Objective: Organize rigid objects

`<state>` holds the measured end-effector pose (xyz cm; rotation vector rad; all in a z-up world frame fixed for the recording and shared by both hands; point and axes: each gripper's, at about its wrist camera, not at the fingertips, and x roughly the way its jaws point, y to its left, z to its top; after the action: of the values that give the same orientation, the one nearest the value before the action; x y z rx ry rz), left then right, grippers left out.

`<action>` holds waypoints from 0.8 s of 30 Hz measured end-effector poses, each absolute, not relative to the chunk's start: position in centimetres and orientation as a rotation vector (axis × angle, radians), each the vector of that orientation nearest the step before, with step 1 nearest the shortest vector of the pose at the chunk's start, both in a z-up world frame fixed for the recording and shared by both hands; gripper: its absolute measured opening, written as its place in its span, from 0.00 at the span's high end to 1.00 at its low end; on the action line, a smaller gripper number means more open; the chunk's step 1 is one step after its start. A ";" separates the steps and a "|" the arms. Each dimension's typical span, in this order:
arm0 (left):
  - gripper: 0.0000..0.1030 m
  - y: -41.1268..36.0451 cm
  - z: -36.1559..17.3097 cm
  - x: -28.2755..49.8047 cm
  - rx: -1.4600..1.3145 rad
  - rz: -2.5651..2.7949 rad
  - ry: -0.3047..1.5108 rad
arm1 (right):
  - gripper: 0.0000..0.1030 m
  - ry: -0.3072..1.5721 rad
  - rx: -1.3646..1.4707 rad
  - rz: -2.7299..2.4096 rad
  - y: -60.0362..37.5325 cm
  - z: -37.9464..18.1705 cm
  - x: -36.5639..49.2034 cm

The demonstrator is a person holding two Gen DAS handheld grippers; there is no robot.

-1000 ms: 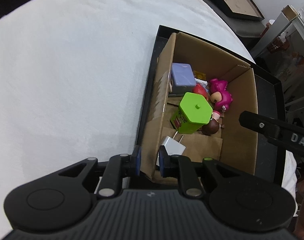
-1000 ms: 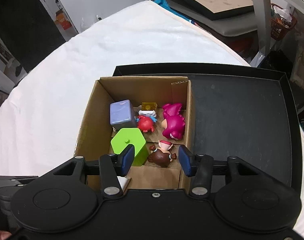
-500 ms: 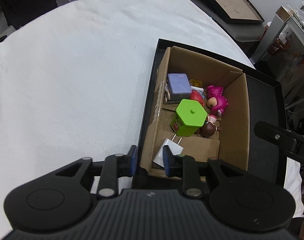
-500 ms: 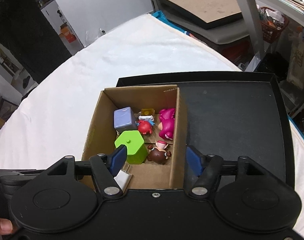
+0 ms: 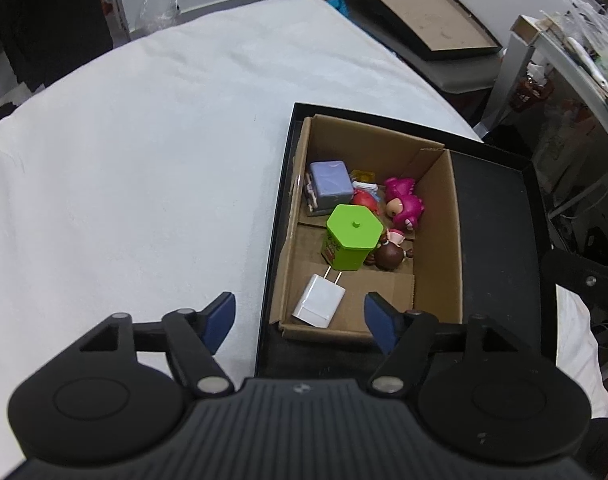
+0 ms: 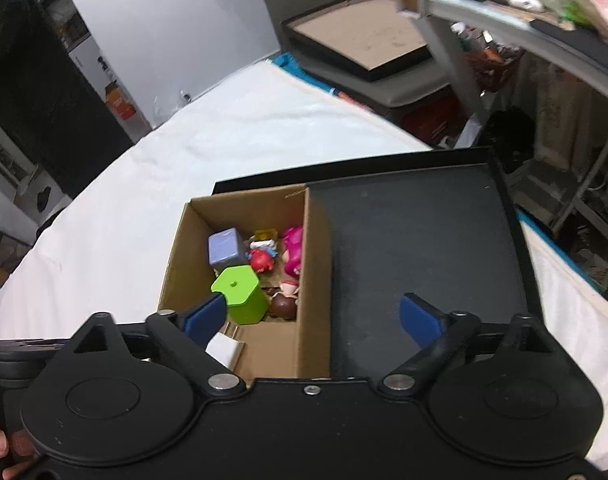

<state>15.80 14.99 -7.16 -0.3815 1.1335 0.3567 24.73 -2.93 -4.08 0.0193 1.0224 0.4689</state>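
Left tool [image 5: 299, 312] and right tool [image 6: 312, 314]: jaws just opened wide, nothing gripped. Cardboard box [image 5: 440, 240] on black tray [image 5: 500, 220] holds white charger [image 5: 318, 300], green container [image 5: 352, 236], figurines.

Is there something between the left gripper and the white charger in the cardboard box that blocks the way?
Nothing visible does. The left gripper is above the near end of the cardboard box, fingers apart and empty, having just opened. The white charger lies uncovered on the box floor; the green container stands just beyond its prongs.
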 end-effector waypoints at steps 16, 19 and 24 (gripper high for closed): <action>0.20 12.8 -4.0 11.6 -0.276 0.246 1.040 | 0.00 0.942 0.108 0.348 -6.5 -1.9 20.0; 0.15 12.5 -3.3 10.1 -0.281 0.225 1.012 | 0.00 0.925 0.112 0.329 -7.0 -1.7 18.8; 0.13 12.1 -2.6 7.9 -0.307 0.194 0.984 | 0.00 0.901 0.127 0.320 -7.9 -1.3 16.6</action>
<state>7.92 12.10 -2.58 -0.3067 0.9844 0.1941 16.56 -7.87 -1.30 0.1272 0.9005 0.3198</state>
